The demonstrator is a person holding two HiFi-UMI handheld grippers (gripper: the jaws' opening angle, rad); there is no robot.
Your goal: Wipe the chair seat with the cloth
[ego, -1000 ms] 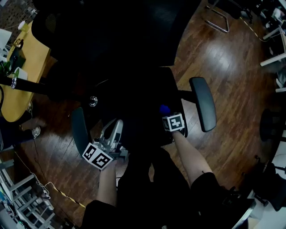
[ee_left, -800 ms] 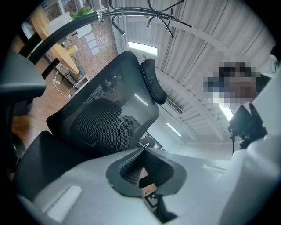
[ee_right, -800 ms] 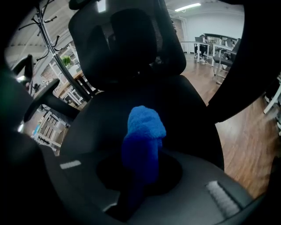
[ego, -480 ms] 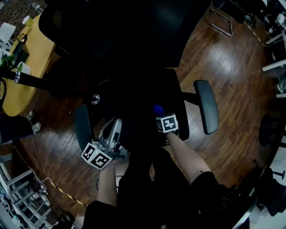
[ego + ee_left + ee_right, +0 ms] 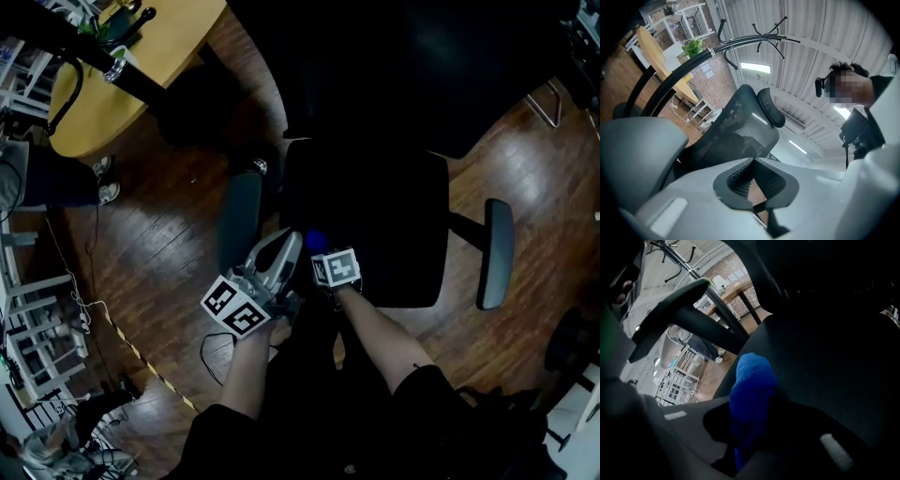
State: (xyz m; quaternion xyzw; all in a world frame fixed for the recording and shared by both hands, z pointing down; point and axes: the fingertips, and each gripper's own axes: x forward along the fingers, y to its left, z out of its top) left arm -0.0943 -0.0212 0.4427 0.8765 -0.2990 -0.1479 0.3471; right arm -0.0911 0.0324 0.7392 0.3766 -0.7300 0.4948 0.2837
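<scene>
Blue cloth (image 5: 751, 380), clamped in right gripper (image 5: 757, 416), at near left corner of black chair seat (image 5: 375, 216); left gripper (image 5: 753, 161) closed, empty, alongside; wiping apparently under way, covered extent indeterminable.

The person wears a black short-sleeved top (image 5: 319, 422), its sleeves ending above the elbows. A small black camera (image 5: 820, 87) is strapped at the head. The left tool (image 5: 292, 241), just off the chair seat (image 5: 384, 225), has a pale grey moulded shell, dark ridged pads (image 5: 735, 181) and a cube (image 5: 232, 307) of black-and-white square markers at its rear. The right tool (image 5: 319, 251), over the seat's near edge, looks darker and carries a smaller marker cube (image 5: 336, 268). Each jaw bears a small pale bar-shaped mark.
</scene>
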